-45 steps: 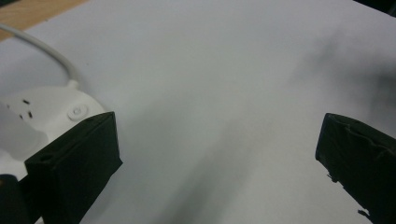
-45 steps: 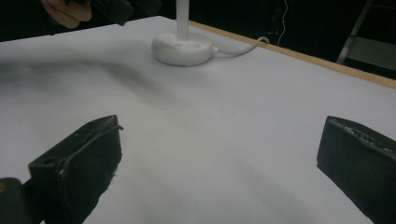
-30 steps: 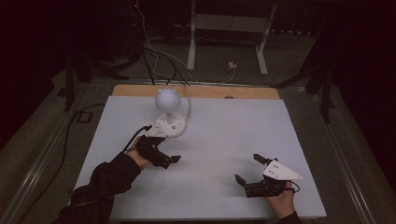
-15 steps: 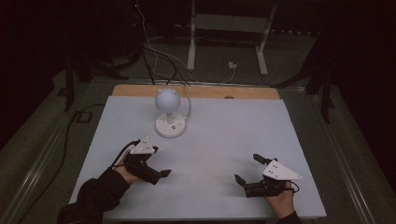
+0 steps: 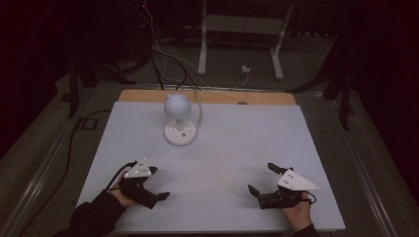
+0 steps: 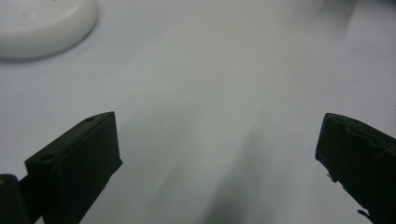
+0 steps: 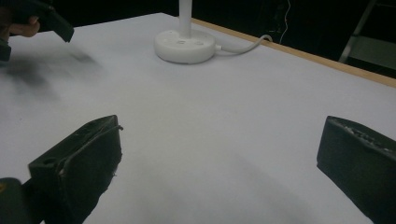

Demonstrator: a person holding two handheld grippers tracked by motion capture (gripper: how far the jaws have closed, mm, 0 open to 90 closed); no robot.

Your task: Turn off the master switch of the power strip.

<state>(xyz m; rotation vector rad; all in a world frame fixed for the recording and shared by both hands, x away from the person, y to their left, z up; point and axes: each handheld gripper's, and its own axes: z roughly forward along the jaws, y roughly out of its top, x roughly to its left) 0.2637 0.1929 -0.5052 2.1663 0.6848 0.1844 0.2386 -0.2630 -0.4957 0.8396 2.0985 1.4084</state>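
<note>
Lamp (image 5: 180, 118) stands upright on the far-left part of the white table (image 5: 237, 148), a small white desk lamp with a round globe head bearing two small ear-like bumps, a thin stem and a flat round base (image 5: 181, 134). Its white cord (image 5: 198, 109) curves from the base toward the far edge, where a strip of bare wood (image 5: 207, 97) borders the white surface. In the right gripper view the base shows small markings on its top and the cord leaves it on the right. Near the person's edge, the left gripper (image 5: 157, 183) is held at the near left, well apart from the lamp, its jaws spread wide with nothing between them; the left gripper view has the two black jaws far apart over bare table, with the rim of the lamp base at the upper left corner. The right gripper (image 5: 263, 177) sits at the near right, likewise released, jaws wide and empty, pointing left and slightly away across the table. Both carry grey three-cornered plates. Beyond the table, dark floor holds loose cables (image 5: 163, 54) and a white metal stand (image 5: 242, 34).
</note>
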